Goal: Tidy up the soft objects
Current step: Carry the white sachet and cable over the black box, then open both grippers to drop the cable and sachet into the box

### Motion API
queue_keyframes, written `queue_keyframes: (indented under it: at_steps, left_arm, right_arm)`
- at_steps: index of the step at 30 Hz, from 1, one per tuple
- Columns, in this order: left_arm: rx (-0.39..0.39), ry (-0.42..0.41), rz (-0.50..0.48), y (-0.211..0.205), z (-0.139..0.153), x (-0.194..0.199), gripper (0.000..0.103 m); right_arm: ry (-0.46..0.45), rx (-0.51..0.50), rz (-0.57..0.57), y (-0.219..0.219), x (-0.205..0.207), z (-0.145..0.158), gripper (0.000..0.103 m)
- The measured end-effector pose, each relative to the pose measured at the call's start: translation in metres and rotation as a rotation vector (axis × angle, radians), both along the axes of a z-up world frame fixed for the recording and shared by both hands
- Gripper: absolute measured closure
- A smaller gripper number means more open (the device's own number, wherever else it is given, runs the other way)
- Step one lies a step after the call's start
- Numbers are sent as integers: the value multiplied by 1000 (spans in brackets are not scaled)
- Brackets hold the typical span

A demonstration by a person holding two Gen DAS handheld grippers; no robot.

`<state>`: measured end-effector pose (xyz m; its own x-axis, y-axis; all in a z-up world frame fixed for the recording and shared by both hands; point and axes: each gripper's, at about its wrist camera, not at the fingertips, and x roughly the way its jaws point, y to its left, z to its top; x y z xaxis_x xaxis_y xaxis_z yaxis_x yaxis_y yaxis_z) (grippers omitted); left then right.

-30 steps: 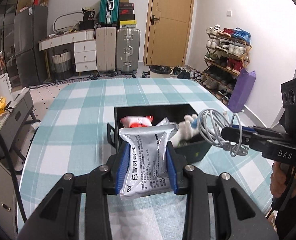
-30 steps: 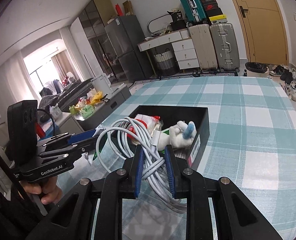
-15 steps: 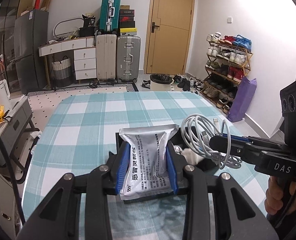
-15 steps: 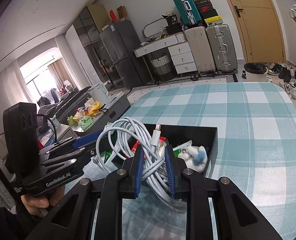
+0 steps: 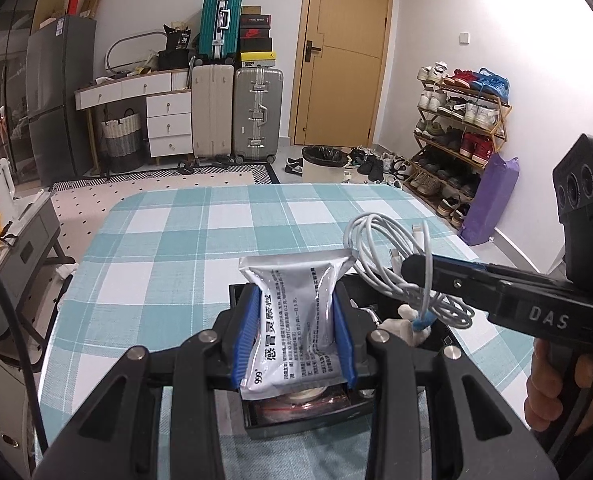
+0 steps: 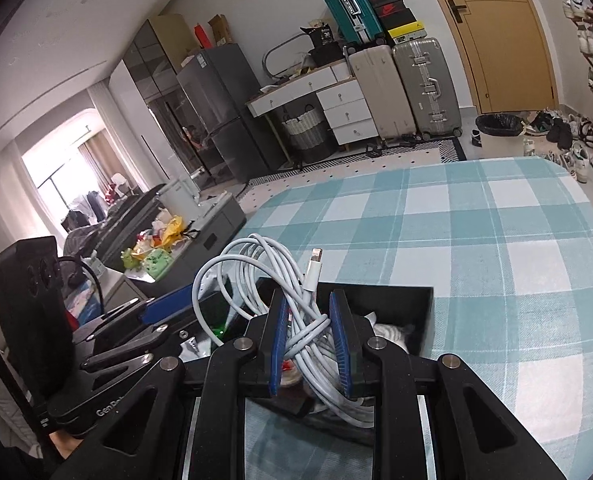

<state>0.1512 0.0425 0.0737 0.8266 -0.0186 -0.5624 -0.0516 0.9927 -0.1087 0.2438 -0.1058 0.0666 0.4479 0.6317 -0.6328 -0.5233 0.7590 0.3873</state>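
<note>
Both tools now hover above the black bin: left tool clamps a silver sachet, right tool a coiled white cable.

Behind the left jaws, the silver sachet hides most of the black box and its contents. Below the right jaws, the white cable covers the box's near corner; a white plush thing is only partly seen.
</note>
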Motion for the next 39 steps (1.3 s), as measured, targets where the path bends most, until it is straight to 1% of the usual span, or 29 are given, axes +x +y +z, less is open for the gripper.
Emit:
queue_keyframes:
  at_steps: [3,5,14,19,22,24,26,27,28,32,37,39]
  left_arm:
    - [-7,5,-1,1,-2,4,69]
    - [-12,7,-3,2,-4,7,69]
    - [-15,15,-5,4,-8,16,69]
    - [-15,16,-5,4,-9,17,69]
    - [-12,18,-7,5,-11,18,69]
    - [-13,19,-7,5,-11,18,69]
    - [-14,20,-11,4,-12,19,69]
    - [-13,17,-13,3,-12,20,69]
    - [-13,17,-15,3,-12,20,69]
    - [-13,20,-25,-1,-14,21,69]
    - [-16,31,-40,-6,-20,29,69]
    - [-12,36,-43,-8,-22,31,69]
  right_arm:
    - [-13,-37,-4,2,9,-4,82]
    - [-28,-80,-2,6,15,-8,82]
    - [-90,-198,52,30,29,-23,82]
    - [-80,-273,91,43,34,-41,82]
    - [-70,-288,103,44,34,-48,82]
    - [-70,-290,114,44,33,-50,80]
    - [-84,-298,119,43,31,-49,70]
    - [-92,-291,121,41,29,-46,62]
    - [-96,-290,123,39,28,-45,57]
    - [-121,-295,105,29,23,-36,53]
    - [-126,-286,70,10,18,-31,43]
    - [-130,-285,67,5,16,-30,40]
